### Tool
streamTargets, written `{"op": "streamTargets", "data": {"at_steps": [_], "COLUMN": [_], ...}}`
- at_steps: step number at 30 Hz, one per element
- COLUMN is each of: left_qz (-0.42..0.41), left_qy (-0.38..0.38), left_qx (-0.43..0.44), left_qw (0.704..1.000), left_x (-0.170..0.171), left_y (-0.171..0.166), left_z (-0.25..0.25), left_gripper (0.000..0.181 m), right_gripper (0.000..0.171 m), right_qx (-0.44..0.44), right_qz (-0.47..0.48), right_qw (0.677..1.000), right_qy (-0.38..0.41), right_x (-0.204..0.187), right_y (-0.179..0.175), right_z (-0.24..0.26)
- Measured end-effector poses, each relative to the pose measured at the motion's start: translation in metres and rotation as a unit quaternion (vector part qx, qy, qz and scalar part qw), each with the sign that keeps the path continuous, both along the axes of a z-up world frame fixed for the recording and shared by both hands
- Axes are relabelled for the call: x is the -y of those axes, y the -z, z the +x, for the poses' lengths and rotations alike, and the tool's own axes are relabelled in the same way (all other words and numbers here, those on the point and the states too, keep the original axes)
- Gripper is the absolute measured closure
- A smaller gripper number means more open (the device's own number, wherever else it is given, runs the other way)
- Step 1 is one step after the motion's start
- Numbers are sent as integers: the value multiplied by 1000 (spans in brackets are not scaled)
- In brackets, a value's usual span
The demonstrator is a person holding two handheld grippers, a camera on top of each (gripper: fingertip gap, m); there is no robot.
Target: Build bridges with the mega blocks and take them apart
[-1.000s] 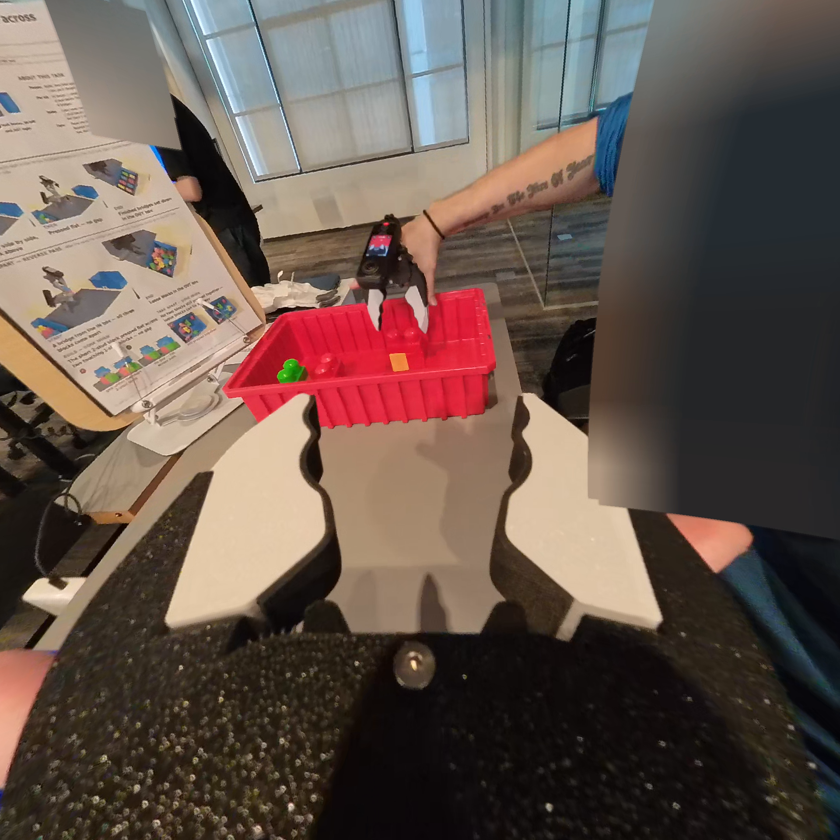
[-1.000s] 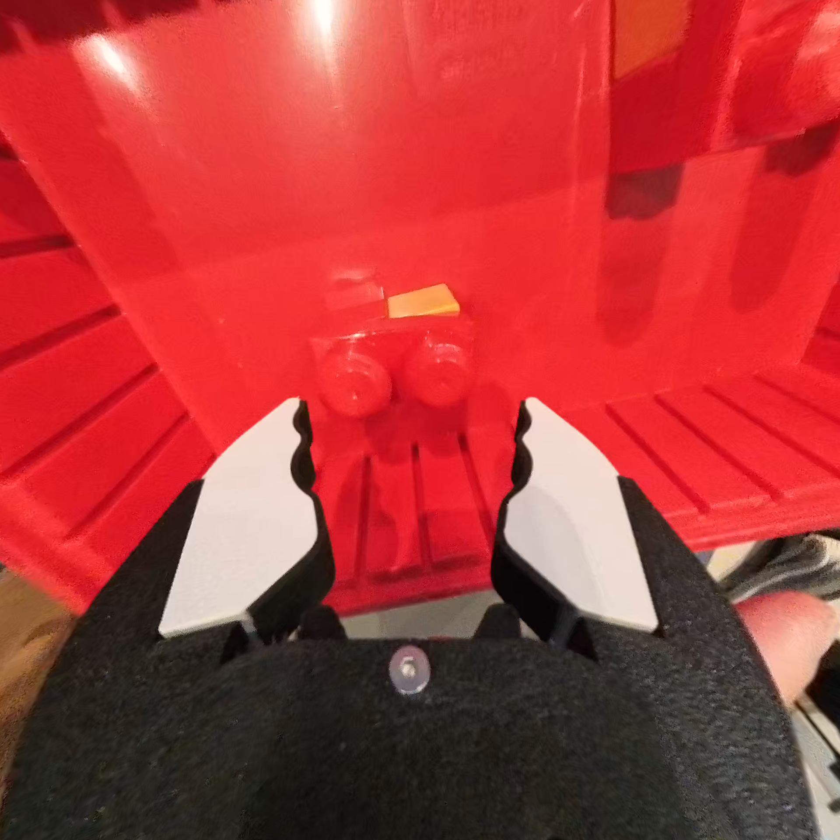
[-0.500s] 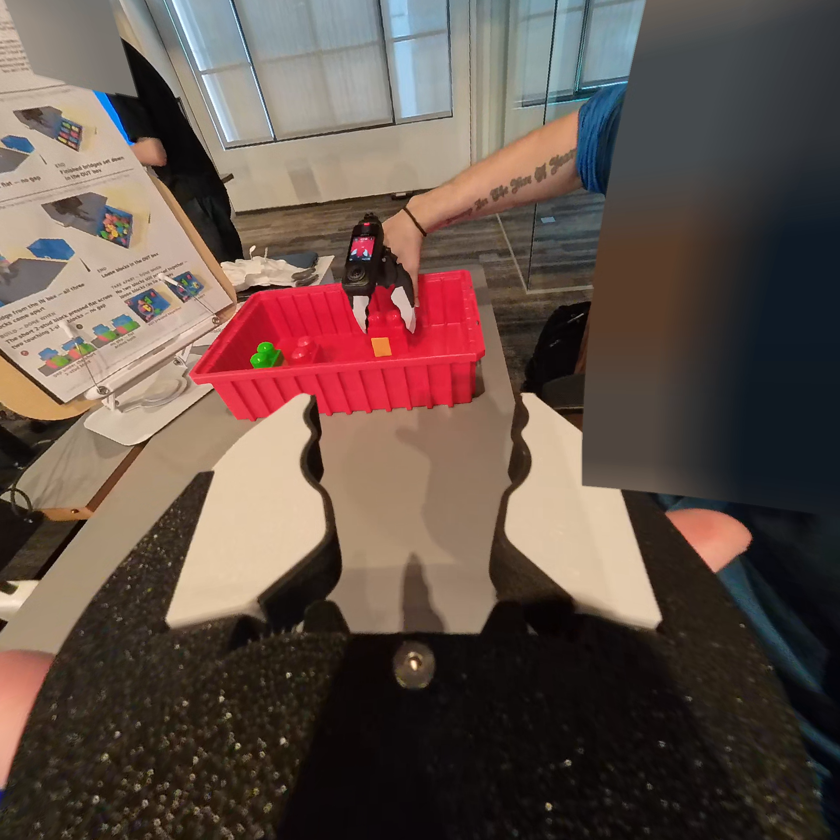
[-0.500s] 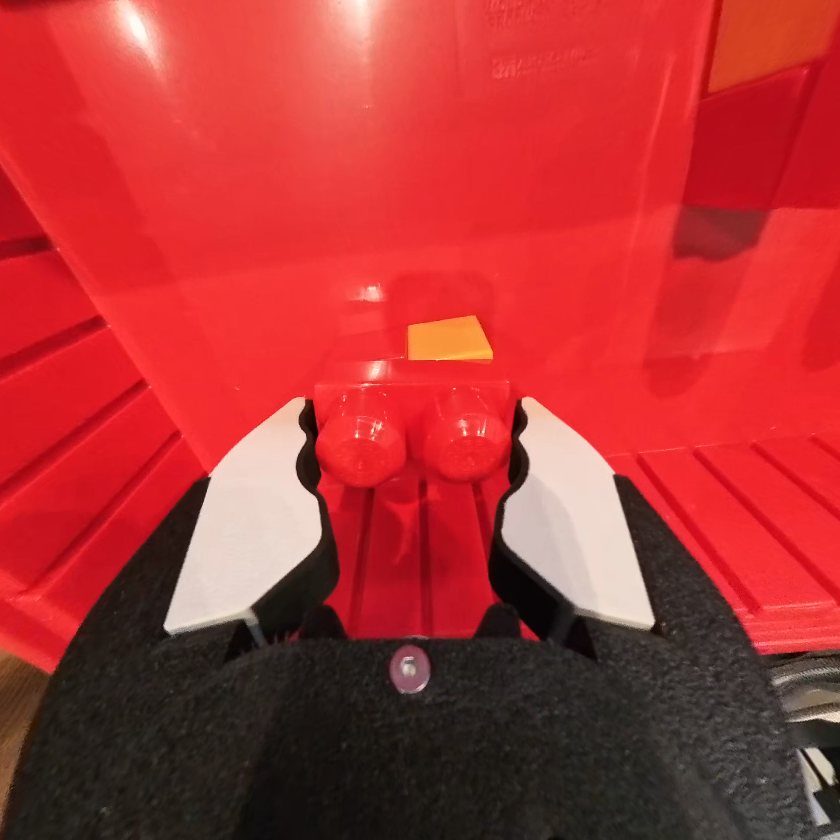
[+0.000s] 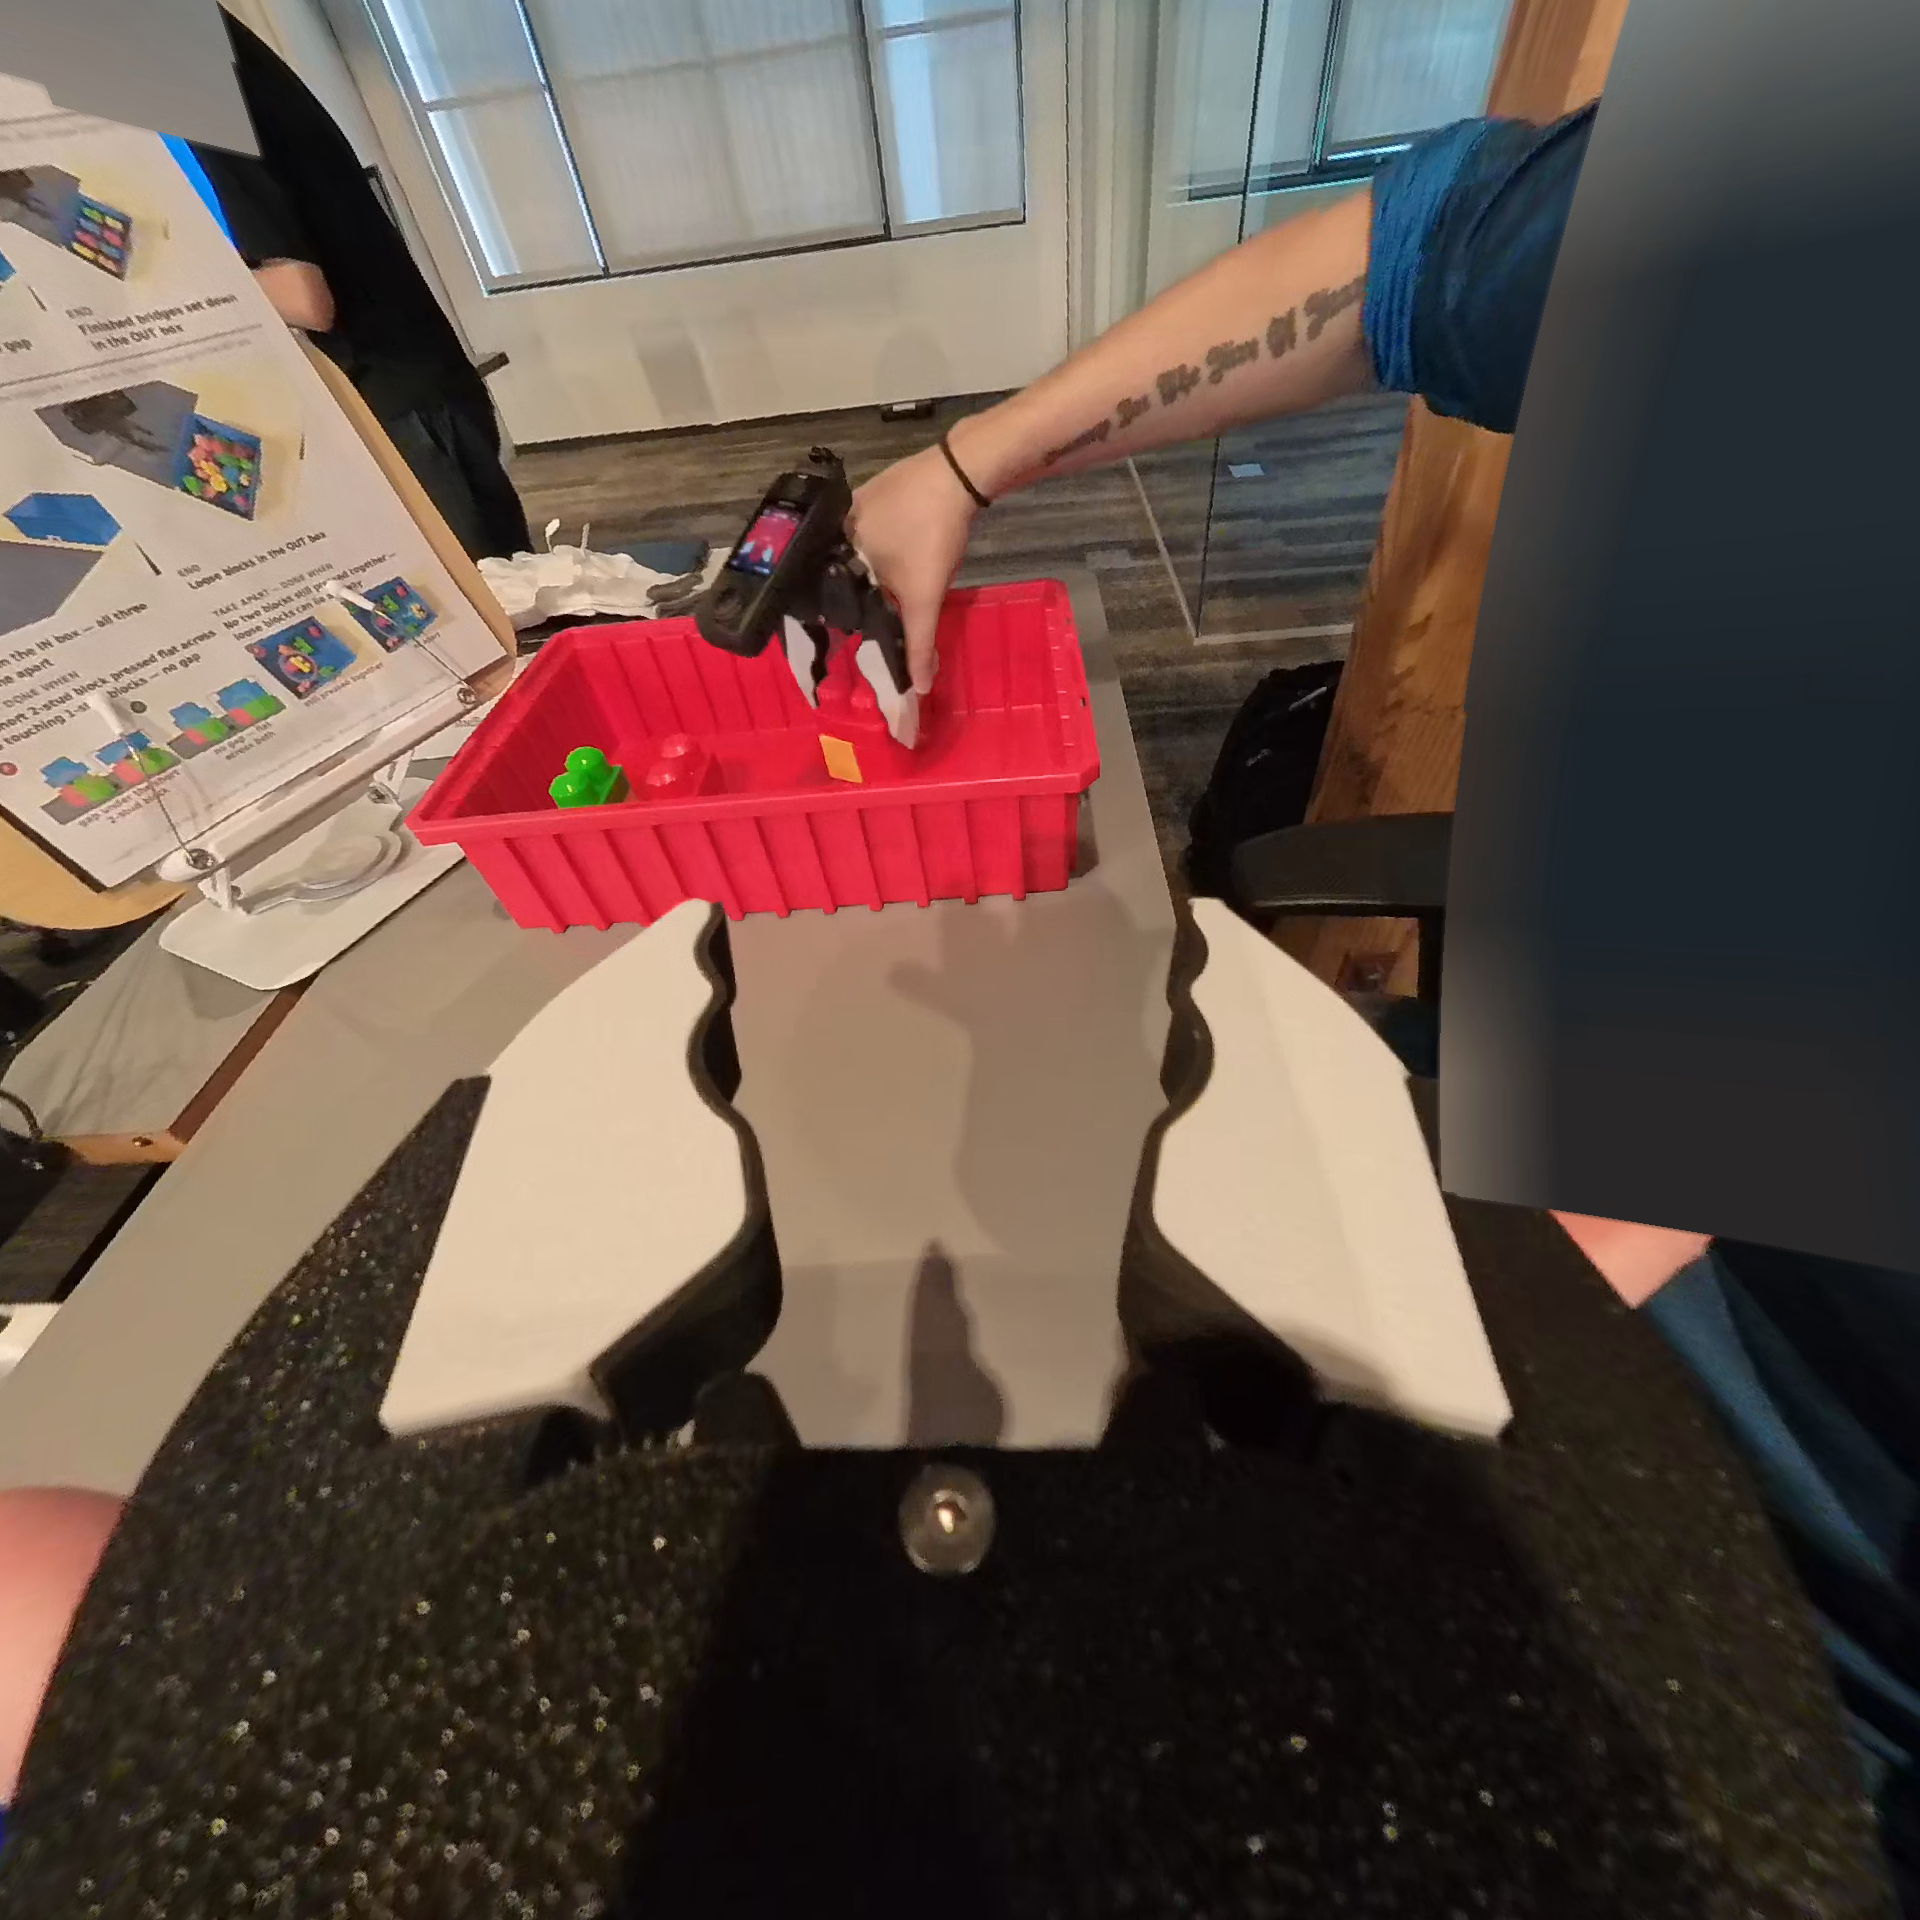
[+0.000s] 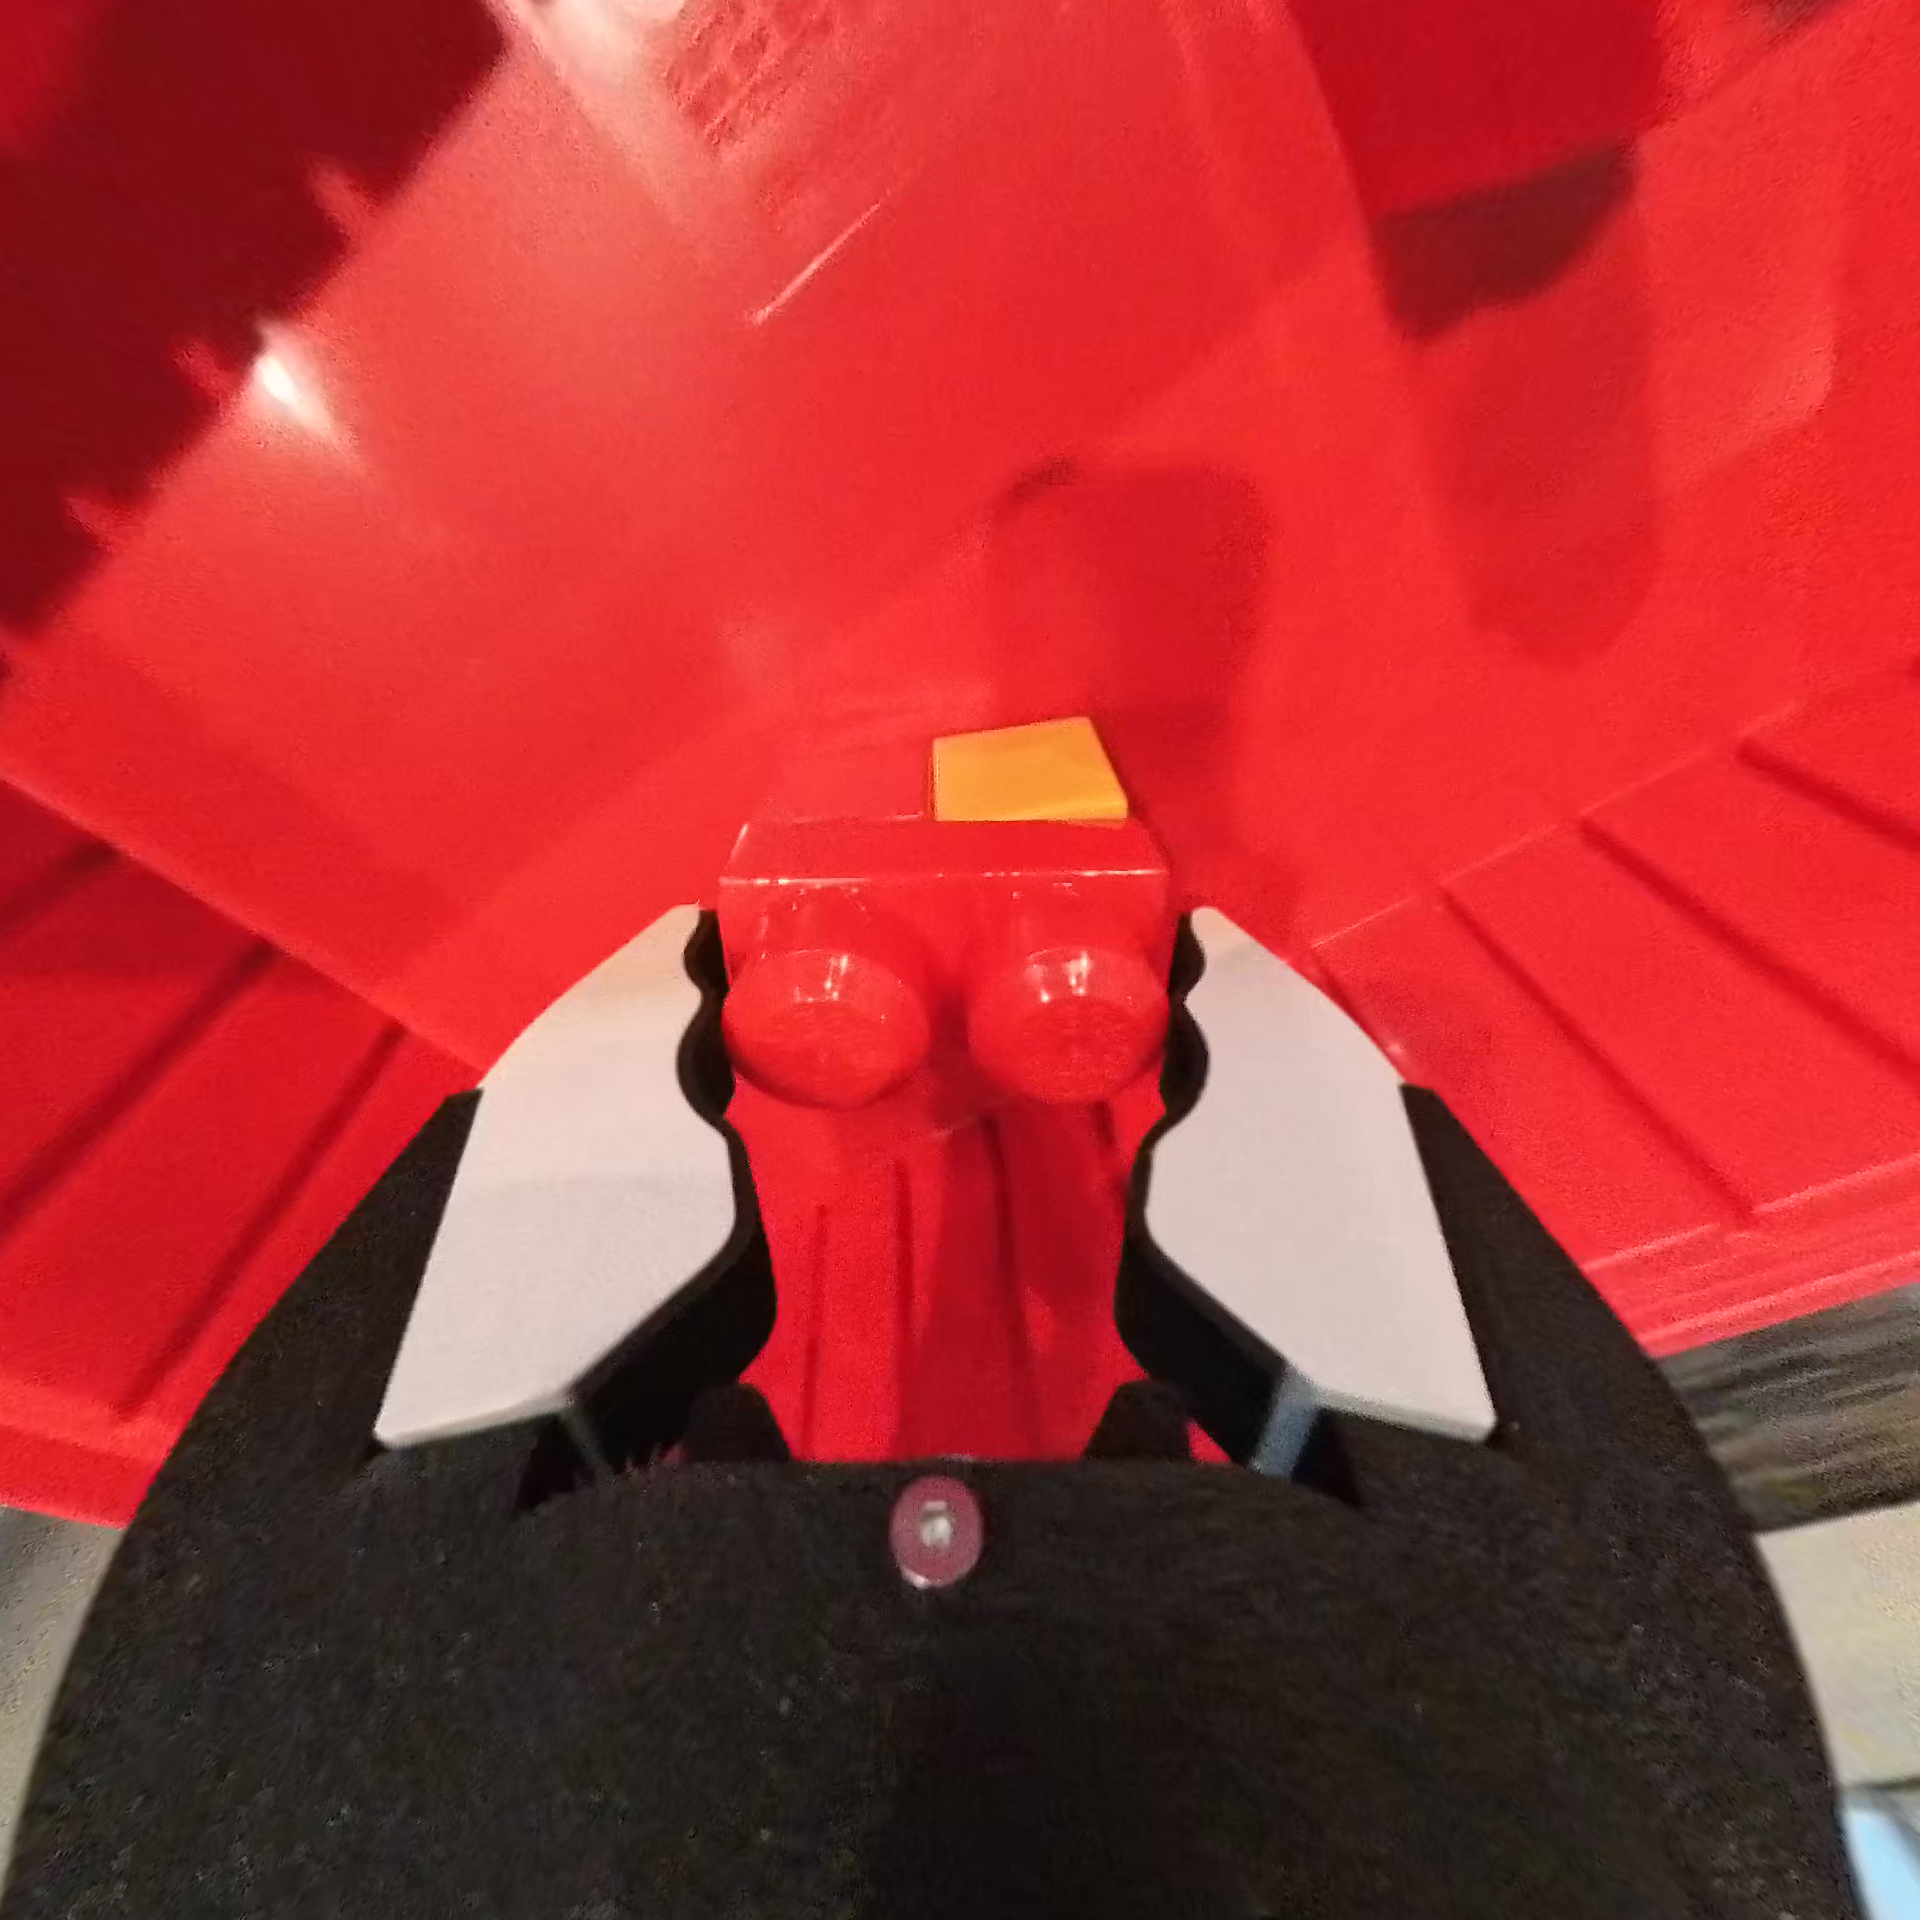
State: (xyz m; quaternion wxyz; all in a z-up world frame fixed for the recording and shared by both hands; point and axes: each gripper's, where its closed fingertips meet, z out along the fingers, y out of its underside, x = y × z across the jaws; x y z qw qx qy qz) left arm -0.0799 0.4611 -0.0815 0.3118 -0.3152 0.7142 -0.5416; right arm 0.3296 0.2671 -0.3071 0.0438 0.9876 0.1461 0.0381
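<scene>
A red bin [image 5: 790, 831] stands on the grey table [image 5: 935, 1091]. In it lie a green block [image 5: 584, 781], a red block [image 5: 673, 764] and an orange sticker [image 5: 840, 756]. My right gripper [image 5: 860, 717] reaches down into the bin, tilted. In the right wrist view it [image 6: 940, 925] is open at full width, with a red two-stud block [image 6: 945, 935] between its fingertips and close against both pads. The sticker [image 6: 1023, 774] lies just behind that block. My left gripper [image 5: 951, 935] is open and empty above the table, short of the bin.
An instruction board [image 5: 208, 582] on a white stand sits at the left table edge. A person in black [image 5: 384, 312] stands behind it. A wooden post [image 5: 1455, 520] and a black chair [image 5: 1340, 862] are at the right. White cloth [image 5: 561, 582] lies behind the bin. One gripper's finger ends stand about 50 cm off the other's.
My right gripper moved forward over the red two-stud block until it sat between the fingertips, then rolled to one side. The jaw width stayed the same. My left gripper shifted only slightly.
</scene>
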Motion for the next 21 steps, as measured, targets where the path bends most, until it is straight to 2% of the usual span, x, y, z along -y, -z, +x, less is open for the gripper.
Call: {"op": "streamTargets", "data": {"at_steps": [4, 11, 15, 21], "left_qz": [4, 9, 10, 8], "left_qy": [10, 19, 22, 22], "left_qx": [-1, 2, -1, -3], "left_qw": [1000, 1000, 1000, 1000], "left_x": [7, 16, 18, 15], "left_y": [0, -2, 0, 2], "left_z": [1, 0, 1, 2], "left_gripper": [101, 102, 102, 102], "right_gripper": [89, 89, 90, 90], "right_qx": [-29, -33, -17, -33], "right_qz": [30, 124, 159, 184], "right_qw": [994, 954, 929, 897], "right_qy": [105, 270, 332, 400], "right_x": [-15, -59, -87, -122], "right_y": [-1, -23, -25, -7], "right_z": [-3, 53, 92, 122]}}
